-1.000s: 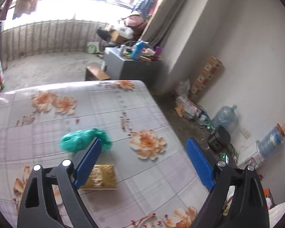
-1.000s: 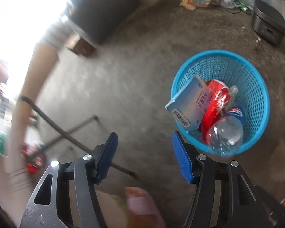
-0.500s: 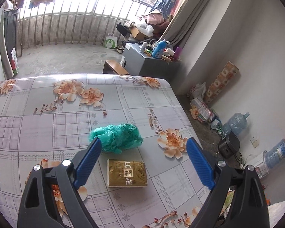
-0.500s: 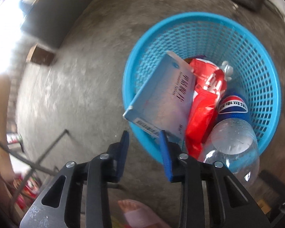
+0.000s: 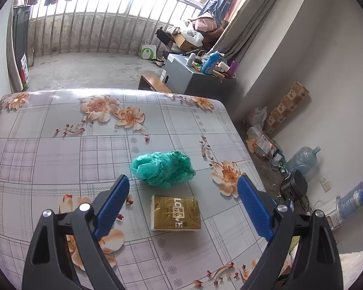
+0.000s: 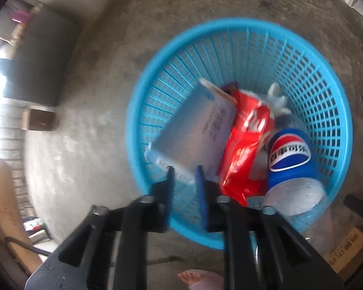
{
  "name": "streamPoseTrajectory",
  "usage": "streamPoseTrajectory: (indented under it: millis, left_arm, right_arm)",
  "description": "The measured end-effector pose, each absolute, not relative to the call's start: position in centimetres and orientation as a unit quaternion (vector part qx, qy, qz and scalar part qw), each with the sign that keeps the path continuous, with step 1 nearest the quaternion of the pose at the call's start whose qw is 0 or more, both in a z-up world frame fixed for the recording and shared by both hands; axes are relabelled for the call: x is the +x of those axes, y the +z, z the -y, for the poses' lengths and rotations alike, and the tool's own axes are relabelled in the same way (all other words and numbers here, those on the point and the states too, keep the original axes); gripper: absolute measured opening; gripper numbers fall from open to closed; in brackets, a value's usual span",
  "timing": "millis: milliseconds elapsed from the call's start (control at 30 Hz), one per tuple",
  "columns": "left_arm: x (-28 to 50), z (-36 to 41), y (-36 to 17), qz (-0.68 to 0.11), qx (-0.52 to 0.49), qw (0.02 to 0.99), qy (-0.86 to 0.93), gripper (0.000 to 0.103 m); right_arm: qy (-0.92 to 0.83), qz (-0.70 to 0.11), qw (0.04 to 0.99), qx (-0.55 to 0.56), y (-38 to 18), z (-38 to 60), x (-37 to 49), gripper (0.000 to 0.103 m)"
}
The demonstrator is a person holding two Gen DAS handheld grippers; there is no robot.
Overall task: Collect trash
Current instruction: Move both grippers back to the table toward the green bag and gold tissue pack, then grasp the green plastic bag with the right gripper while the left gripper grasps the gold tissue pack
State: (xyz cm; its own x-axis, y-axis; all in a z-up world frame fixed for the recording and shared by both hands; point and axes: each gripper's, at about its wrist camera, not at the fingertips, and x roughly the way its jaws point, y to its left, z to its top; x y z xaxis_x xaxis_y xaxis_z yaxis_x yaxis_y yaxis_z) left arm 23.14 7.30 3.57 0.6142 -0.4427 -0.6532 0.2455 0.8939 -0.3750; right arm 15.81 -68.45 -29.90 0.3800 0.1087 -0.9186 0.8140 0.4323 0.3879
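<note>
1. The left tongs are spread wide and hold nothing. They hang over the tabletop, which has a smooth cloth with flowers and squares on it.
2. Two bits of trash wait there. A green plastic bag sits scrunched in a soft lump. Just in front of it lies a flat gold tissue pack.
3. The bag looks very light and squishy. I think the tongs could pinch it anywhere in the middle.
4. The gold pack looks soft and a bit shiny, so it may slip. Its two long sides seem the best place to squeeze.
5. The right tongs are over the blue basket on the floor. They are opening now, and nothing is pinched in them that I can see.
6. In the holey plastic basket are a pale flat box, a crinkly red wrapper and a clear bottle with a blue label.
</note>
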Motion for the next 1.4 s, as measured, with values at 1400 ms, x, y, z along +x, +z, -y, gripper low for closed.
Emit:
streamPoseTrajectory:
  millis: [1400]
  left_arm:
    - [20.7, -6.8, -8.1, -0.478, -0.244, 0.805, -0.252, 0.048]
  right_arm:
    - [0.400, -0.519, 0.747, 0.109, -5.2, 19.7, 34.6, 0.047]
